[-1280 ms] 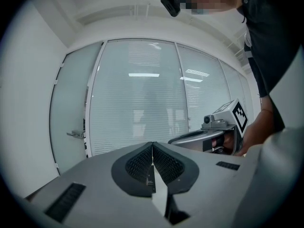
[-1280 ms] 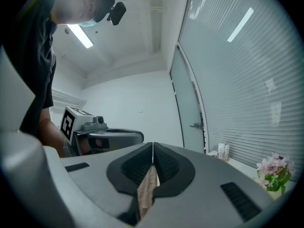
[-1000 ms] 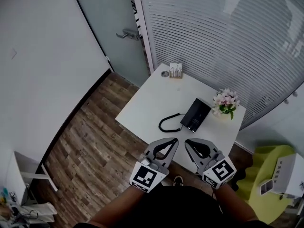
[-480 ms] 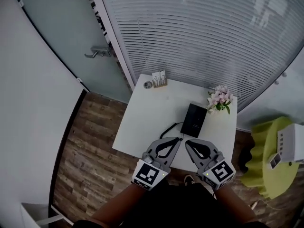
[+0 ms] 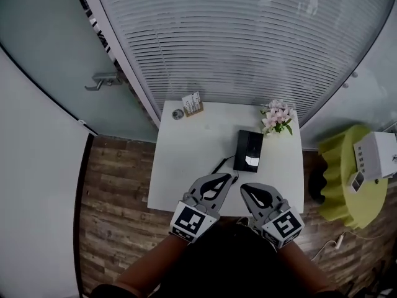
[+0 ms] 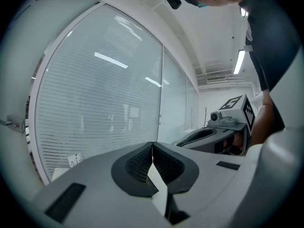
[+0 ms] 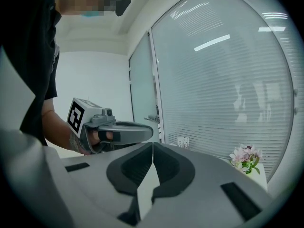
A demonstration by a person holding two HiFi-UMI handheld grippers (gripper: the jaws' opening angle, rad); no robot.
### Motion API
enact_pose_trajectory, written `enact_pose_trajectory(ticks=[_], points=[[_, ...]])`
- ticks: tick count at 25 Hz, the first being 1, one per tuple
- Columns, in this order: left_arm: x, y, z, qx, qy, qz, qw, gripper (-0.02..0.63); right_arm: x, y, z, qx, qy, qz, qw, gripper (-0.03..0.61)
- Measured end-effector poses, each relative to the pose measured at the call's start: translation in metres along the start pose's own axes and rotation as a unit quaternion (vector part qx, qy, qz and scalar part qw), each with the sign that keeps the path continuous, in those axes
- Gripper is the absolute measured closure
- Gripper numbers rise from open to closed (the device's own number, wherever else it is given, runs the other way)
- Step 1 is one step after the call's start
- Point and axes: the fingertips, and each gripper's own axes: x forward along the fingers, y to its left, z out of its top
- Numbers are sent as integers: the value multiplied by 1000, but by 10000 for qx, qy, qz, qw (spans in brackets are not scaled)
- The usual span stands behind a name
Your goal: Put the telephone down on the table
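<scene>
1. Jaws of the left gripper are pressed together with nothing between them. Those of the right gripper are the same, as each gripper view shows.
2. Over the last second the view has swung round. The surface, skewed before, now lies squarely ahead, and both grippers hang over its near edge, tips side by side.
3. The telephone lies flat on the surface toward the right, ahead of both grippers and touched by neither. Its cord curls toward the near edge. Since it already rests there, I judge nothing is left to lower unless it is first picked up.
4. Flowers stand at the far right corner, just beyond the telephone, and a card stand at the far left.
5. Behind is a glass wall with blinds, with a door handle to the left, a wood floor and a green seat to the right.
</scene>
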Motion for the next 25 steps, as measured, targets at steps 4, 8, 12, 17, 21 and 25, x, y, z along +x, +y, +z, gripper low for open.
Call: enact_pose_trajectory(ticks=[4,8,12,17,21,25], points=[[12,1,0,-86,-22,-143,9999,603,-1,-16,-1,72,20,-171,9998,555],[28,5,1,-84,41,-152,9998,603,0,-38,-2,130,-15,-224,9997,555],[46,4,0,-154,78,-141,9998,603,3,-60,-5,199,-87,-114,9997,555],[75,11,-17,-100,370,-79,9992,603,11,-91,-10,240,-87,4,9997,555],[97,18,-31,-145,533,-58,9985,603,18,-114,-21,349,-33,48,9994,555],[115,29,-52,-341,686,-114,9970,603,27,-129,-36,414,116,125,9990,555]])
